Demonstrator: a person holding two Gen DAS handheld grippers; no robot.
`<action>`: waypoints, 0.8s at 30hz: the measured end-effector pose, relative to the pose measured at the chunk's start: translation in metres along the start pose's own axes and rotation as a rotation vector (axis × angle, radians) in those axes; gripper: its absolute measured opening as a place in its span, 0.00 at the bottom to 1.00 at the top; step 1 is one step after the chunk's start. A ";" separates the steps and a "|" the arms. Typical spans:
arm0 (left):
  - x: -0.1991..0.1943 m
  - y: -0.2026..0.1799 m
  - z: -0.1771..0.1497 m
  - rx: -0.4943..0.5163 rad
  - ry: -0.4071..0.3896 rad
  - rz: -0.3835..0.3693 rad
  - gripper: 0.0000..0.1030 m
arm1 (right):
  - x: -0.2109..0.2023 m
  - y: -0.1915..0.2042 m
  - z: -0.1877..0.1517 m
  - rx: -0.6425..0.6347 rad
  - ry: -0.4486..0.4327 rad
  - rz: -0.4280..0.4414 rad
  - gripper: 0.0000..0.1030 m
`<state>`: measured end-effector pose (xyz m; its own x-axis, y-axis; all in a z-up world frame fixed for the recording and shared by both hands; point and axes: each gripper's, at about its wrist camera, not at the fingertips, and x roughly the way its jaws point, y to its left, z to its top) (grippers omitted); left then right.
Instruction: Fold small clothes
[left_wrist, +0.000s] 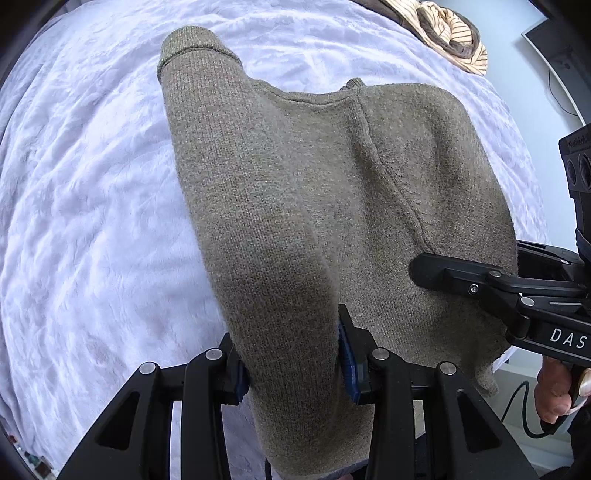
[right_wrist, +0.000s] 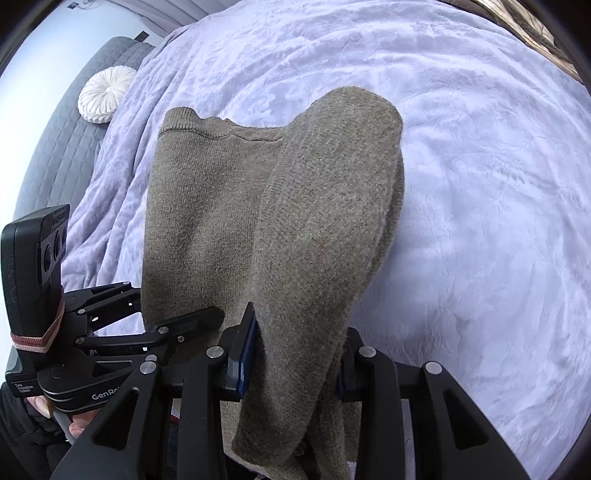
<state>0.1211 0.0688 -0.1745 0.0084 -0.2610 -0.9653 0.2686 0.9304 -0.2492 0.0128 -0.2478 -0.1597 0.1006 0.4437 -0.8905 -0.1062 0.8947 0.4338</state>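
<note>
Honestly, that soft, floppy knit sweater (left_wrist: 295, 192) sagged between the left hand-held gripper (left_wrist: 293, 363) and right hand-held gripper (right_wrist: 295, 354), both clamped on bunched edges, probably the best hold.

1. The left wrist view looks steeply down along the left gripper (left_wrist: 293, 363), close over the olive sweater (left_wrist: 314, 206) on the bed (left_wrist: 85, 192).
2. The right wrist view does likewise from the right gripper (right_wrist: 295, 363).
3. Both share sweater and bed; each sees the other gripper, at 3 and 9 o'clock.
</note>
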 end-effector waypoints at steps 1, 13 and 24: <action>0.003 0.000 -0.003 -0.002 0.004 0.001 0.39 | 0.003 -0.001 -0.001 -0.001 0.007 -0.001 0.35; 0.047 0.002 -0.008 -0.036 0.093 0.023 0.39 | 0.041 -0.012 -0.008 -0.025 0.096 -0.043 0.35; 0.065 0.012 -0.006 -0.051 0.129 0.125 0.72 | 0.062 -0.029 -0.011 0.010 0.142 -0.044 0.43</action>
<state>0.1189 0.0645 -0.2412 -0.0862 -0.1103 -0.9901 0.2239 0.9663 -0.1272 0.0111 -0.2466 -0.2288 -0.0360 0.3932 -0.9188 -0.0950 0.9138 0.3948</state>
